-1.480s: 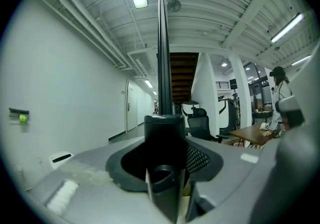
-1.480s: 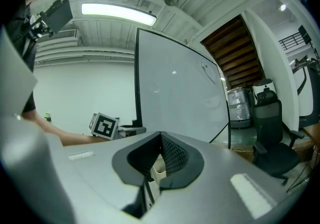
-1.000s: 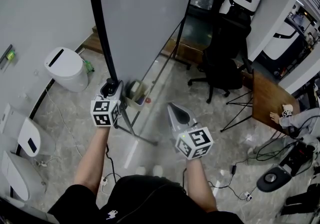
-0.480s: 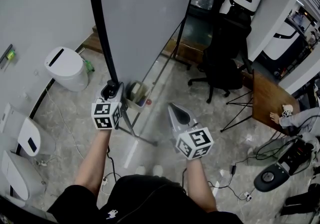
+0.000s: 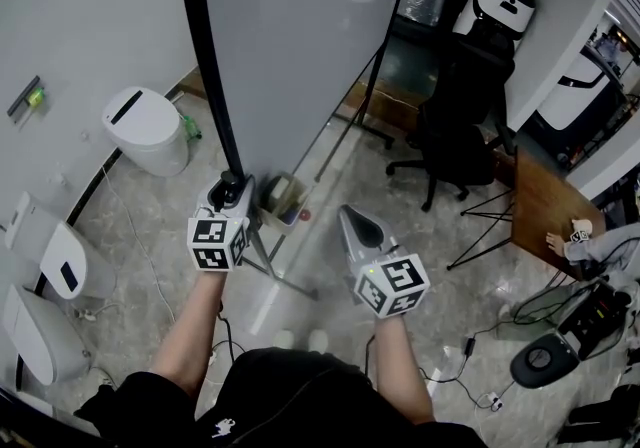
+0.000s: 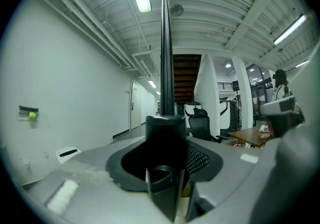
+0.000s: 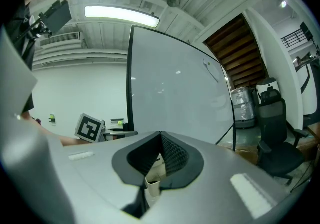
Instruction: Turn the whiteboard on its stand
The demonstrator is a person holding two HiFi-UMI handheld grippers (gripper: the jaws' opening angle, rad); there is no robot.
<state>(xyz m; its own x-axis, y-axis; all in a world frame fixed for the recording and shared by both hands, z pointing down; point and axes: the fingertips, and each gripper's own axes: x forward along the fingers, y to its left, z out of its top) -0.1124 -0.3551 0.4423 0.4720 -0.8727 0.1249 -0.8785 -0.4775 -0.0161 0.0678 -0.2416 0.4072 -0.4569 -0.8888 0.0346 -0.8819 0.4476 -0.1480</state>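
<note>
Whiteboard [image 5: 300, 46]: stands upright on its stand [image 5: 262, 254], seen edge-on from the left gripper view, its face turned toward the right gripper.

Left gripper [image 5: 231, 186]: jaws partly apart and clamped on the lower end of the board's black frame edge [image 6: 165, 58], which rises straight up between them.

Right gripper [image 5: 359, 224]: held just right of the board's lower edge, apart from it. Jaws are together with nothing between them.

Small tray [image 5: 281, 198]: fixed low on the stand, just right of the left gripper. It holds a few light items (too small to identify). A small red object [image 5: 304, 215] sits at its right side.

White bin [image 5: 146, 129]: on the floor by the wall, lid on, dark slot on top, contents not visible. A green bottle [image 5: 190, 126] stands just beside it.
</note>
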